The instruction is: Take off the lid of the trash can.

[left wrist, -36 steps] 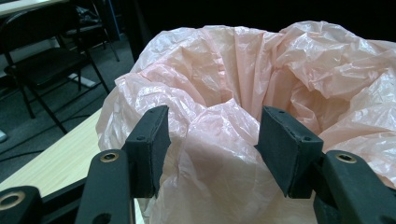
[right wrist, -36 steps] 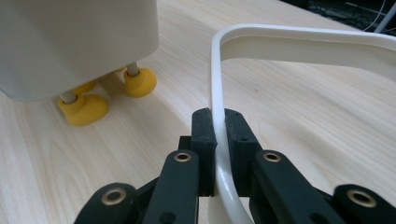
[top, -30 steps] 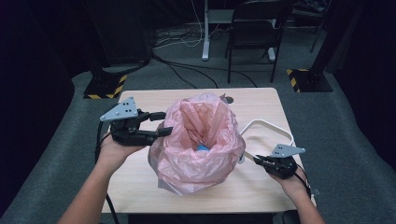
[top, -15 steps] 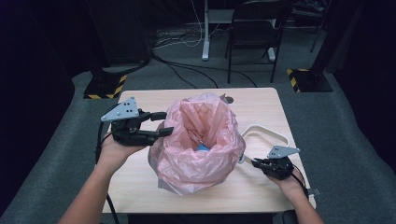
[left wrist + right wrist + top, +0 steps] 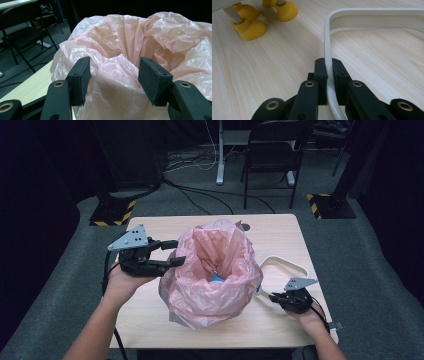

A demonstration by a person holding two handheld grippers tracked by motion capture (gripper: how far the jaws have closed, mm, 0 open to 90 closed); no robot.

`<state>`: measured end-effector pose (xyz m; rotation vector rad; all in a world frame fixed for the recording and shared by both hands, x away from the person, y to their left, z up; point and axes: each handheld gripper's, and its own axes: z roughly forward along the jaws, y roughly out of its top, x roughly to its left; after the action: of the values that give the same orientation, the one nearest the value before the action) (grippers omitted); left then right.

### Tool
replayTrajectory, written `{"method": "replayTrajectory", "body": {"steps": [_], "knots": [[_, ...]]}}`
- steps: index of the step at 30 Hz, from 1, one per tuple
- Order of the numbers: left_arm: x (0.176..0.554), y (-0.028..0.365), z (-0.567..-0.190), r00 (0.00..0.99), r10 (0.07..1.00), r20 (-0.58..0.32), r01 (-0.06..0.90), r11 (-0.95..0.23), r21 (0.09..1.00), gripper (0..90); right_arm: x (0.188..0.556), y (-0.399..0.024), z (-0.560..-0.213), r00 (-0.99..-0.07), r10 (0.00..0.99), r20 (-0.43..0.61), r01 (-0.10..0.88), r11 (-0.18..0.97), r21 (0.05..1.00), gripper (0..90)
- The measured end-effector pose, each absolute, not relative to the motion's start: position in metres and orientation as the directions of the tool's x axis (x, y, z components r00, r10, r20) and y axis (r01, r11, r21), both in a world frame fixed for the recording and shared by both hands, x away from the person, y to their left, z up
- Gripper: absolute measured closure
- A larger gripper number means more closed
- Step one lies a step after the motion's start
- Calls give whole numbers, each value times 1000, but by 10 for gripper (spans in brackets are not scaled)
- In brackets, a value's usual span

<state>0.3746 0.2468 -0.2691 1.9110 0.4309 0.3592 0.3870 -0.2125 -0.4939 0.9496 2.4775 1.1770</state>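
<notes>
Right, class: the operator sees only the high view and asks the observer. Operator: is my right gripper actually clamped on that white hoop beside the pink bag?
Observer: Yes. In the right gripper view the right gripper is shut on the thin rim of the white hoop.
Operator: And has the left gripper got the bag?
Observer: No. In the left gripper view the left gripper is open, with a fold of the pink bag bulging between its pads, unsqueezed.
Operator: Is there anything near the hoop that I'm missing?
Observer: The right gripper view shows yellow feet on pale legs, standing on the table beyond the hoop.
</notes>
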Motion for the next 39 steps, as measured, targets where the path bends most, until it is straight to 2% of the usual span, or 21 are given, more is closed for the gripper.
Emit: {"method": "replayTrajectory", "body": {"steps": [13,17,31,39], "knots": [[375,246,-269,889,455,49,126,-347,930,431,389,-212,-498,-755,652,68,482,482,732,827],[374,246,-269,889,455,48,127,-346,930,430,389,-212,-498,-751,656,68,487,482,728,778],[373,247,-268,889,455,55,122,-349,929,428,388,-212,-497,-750,659,63,483,480,732,736],[372,249,-266,886,460,55,122,-346,930,427,385,-211,-491,-746,663,57,468,461,754,618]]}}
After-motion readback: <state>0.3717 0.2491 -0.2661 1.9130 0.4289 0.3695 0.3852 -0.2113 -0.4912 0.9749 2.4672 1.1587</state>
